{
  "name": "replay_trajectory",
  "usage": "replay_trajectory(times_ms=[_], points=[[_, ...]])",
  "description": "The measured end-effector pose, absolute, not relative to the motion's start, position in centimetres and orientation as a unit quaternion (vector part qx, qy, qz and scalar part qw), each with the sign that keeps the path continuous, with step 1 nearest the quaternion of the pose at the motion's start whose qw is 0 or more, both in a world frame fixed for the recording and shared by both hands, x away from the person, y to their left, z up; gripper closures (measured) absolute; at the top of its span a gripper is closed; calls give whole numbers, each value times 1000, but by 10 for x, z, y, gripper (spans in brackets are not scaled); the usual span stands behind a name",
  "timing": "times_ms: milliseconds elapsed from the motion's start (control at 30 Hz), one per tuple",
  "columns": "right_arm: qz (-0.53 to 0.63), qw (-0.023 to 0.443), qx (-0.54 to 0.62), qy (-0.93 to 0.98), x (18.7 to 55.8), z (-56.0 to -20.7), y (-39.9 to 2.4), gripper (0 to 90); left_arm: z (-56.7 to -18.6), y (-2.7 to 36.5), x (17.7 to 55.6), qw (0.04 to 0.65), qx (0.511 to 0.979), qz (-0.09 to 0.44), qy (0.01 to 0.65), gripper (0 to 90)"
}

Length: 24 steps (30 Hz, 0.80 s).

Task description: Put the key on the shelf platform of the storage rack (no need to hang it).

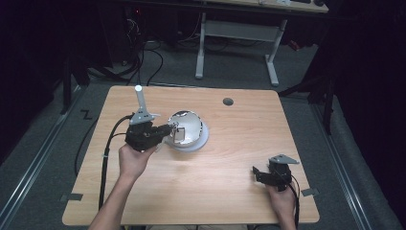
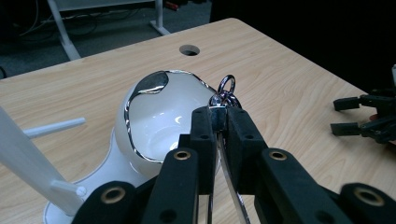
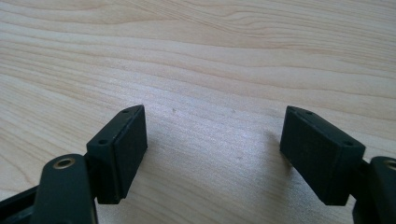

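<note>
My left gripper (image 1: 166,130) (image 2: 218,116) is shut on a small silver metal piece with a ring (image 2: 227,86) at its top; thin metal strands hang down between the jaws. It hovers at the near-left rim of a white bowl-shaped dish (image 1: 190,128) (image 2: 159,119) with a chrome edge. The dish sits on a white base (image 1: 203,141) beside a white post (image 1: 140,98) (image 2: 18,154) with side pegs. My right gripper (image 1: 261,173) (image 3: 212,149) rests low at the table's near right, open, with bare wood between its jaws.
The light wooden table (image 1: 230,158) has a round cable hole (image 1: 228,101) (image 2: 189,49) at its far middle. Behind the table stand a white desk frame (image 1: 239,33) and cables on the grey floor. My right gripper (image 2: 369,116) appears far right in the left gripper view.
</note>
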State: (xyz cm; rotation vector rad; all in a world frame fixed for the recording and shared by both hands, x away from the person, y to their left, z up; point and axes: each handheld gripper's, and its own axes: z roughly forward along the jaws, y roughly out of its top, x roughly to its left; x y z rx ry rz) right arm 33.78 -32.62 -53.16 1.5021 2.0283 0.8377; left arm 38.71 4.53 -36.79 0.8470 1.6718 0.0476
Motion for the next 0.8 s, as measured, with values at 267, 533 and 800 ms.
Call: replay_trajectory(times_ms=[267,533,800], points=[[306,239,548,741,338,-532,-326,233,-371,37,400,583,363,21,726,819],[306,239,549,741,338,-532,-326,233,-375,30,411,579,363,32,730,820],[306,238,549,740,338,-532,-326,233,-383,21,422,571,365,39,734,819]])
